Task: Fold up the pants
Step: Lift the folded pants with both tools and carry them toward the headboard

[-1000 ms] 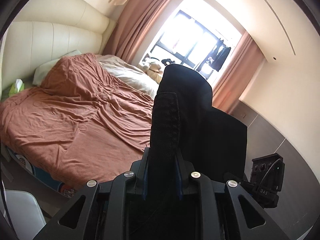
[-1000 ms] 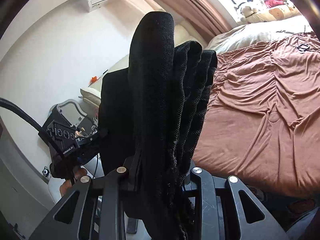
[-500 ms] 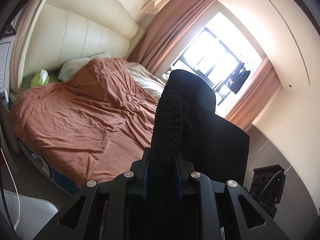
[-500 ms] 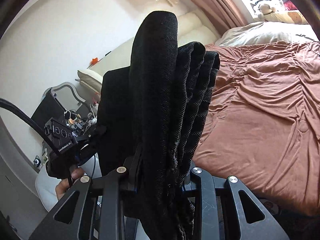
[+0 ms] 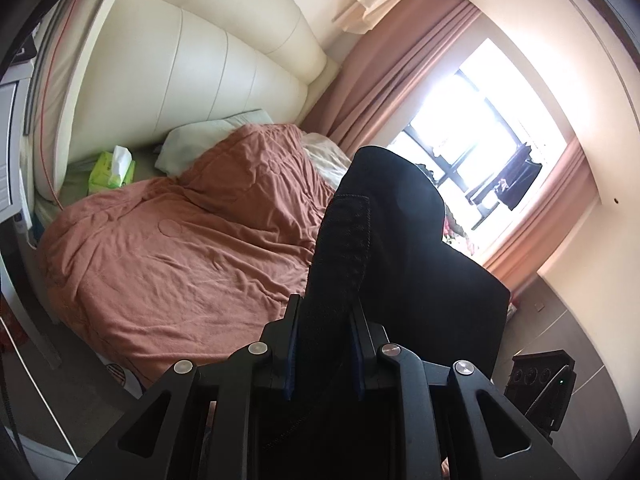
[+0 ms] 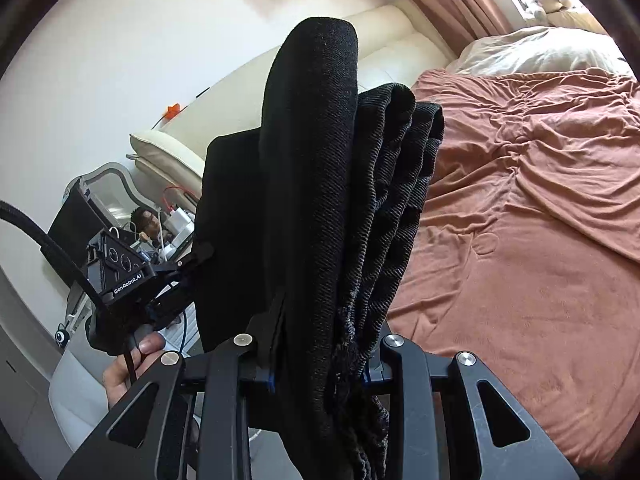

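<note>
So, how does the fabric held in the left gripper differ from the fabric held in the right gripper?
The left gripper holds a flatter band of the black pants with a stitched hem edge on top. The right gripper holds a thicker bunch of the pants: one rounded fold beside several stacked ribbed layers. Frayed threads show only at the right gripper. Both are shut on the same black garment, held in the air in front of the brown bed cover.

- The black pants [image 5: 384, 248] hid much of the window [image 5: 480, 128] and the bed's far corner.
- The pants' lower length was cut off by both views' bottom edges.
- The hand [image 6: 124, 372] sat partly behind the gripper frame.
</note>
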`<action>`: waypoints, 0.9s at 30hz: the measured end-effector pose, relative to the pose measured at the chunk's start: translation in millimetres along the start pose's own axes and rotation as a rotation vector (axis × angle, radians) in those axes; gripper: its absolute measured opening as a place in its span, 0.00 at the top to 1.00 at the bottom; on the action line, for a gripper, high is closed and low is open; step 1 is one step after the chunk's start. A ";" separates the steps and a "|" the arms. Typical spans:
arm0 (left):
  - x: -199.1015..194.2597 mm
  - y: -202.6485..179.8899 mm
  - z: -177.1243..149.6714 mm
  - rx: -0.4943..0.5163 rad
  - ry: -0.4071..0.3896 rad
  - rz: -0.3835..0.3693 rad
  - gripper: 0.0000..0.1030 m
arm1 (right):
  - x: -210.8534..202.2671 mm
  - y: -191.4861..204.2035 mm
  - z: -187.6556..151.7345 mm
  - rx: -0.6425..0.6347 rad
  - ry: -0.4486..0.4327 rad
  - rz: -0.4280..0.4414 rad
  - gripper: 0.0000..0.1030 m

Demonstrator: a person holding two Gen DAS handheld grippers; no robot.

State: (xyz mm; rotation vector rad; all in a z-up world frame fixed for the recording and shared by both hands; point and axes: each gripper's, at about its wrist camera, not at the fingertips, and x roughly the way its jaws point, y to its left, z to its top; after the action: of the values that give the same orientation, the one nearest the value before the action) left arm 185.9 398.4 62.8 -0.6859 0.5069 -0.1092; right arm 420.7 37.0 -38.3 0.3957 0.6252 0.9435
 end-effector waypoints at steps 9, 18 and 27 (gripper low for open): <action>41.5 70.9 49.3 -0.040 0.003 0.083 0.78 | 109.3 7.1 29.0 0.002 0.068 0.012 0.75; 74.2 120.3 91.5 -0.009 0.024 0.215 0.79 | 214.9 -8.1 57.3 0.033 0.125 0.056 0.75; 116.5 164.5 124.4 0.012 0.049 0.321 0.79 | 303.5 -17.5 66.5 0.088 0.151 0.096 0.75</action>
State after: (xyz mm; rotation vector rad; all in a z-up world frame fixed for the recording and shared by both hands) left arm 336.6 567.3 -7.0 -0.5833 0.6569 0.1723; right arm 606.2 280.3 -95.1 0.4385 0.7932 1.0464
